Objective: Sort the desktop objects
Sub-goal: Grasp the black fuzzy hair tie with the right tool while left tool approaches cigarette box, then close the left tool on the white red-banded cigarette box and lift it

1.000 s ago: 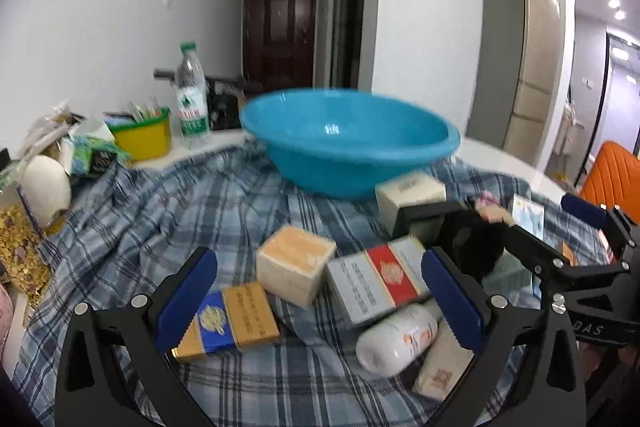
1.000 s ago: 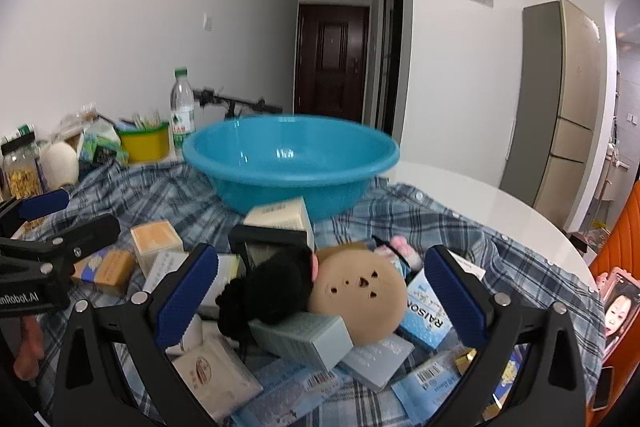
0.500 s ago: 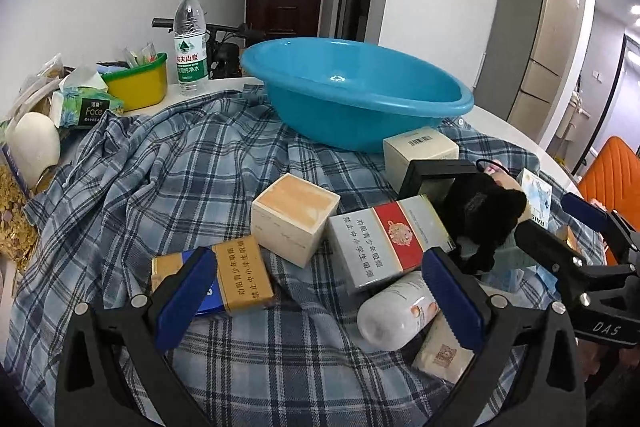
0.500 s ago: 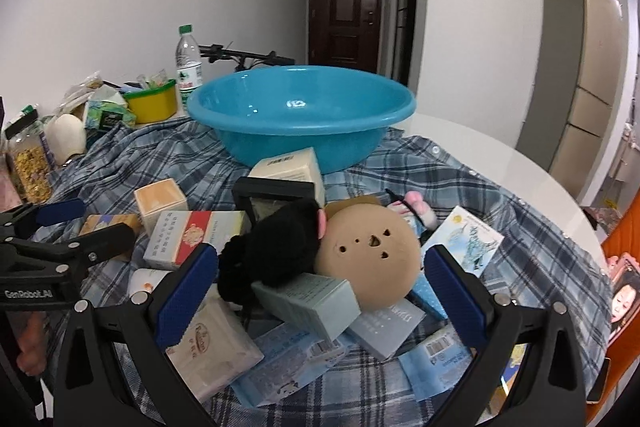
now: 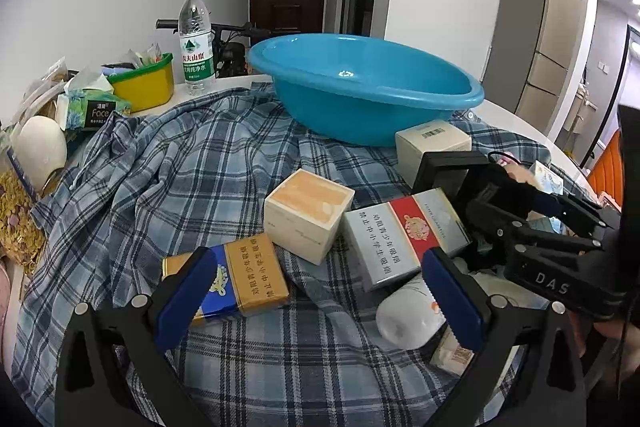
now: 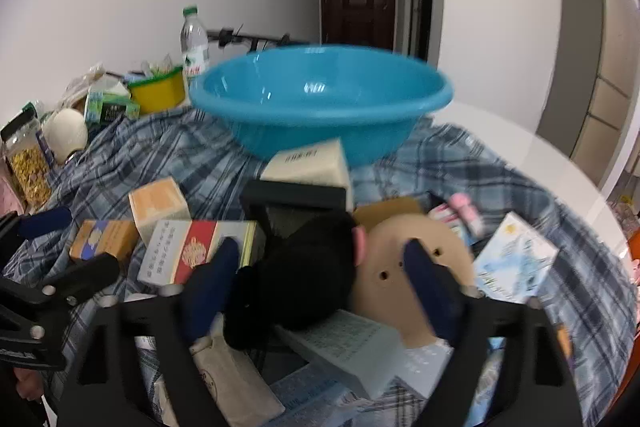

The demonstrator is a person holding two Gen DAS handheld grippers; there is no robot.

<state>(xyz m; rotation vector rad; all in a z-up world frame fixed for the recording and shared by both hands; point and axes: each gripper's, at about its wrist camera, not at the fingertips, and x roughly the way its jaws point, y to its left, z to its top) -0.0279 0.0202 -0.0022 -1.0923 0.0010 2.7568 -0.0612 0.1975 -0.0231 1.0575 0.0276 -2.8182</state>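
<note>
Right now the plush toy point(image 6: 320, 279), black hair on the left and tan round face point(image 6: 404, 267) on the right, lies directly ahead of my right gripper point(image 6: 320, 279), at twelve o'clock and close in. Its long axis runs from nine to three, across my fingers rather than along them. The jaws are closing with the toy between them; the left pad sits at the edge of the black hair and the right pad overlaps the face, but I judge they are not yet pressing. The toy rests on a heap of boxes on the plaid cloth point(image 6: 168, 155), with the blue basin point(image 6: 320, 99) beyond it at twelve. My left gripper point(image 5: 316, 291) hangs apart and empty over the blue-and-gold pack point(image 5: 244, 275), so the toy is at its two o'clock, farther off. The right hand is plainly nearer.
</note>
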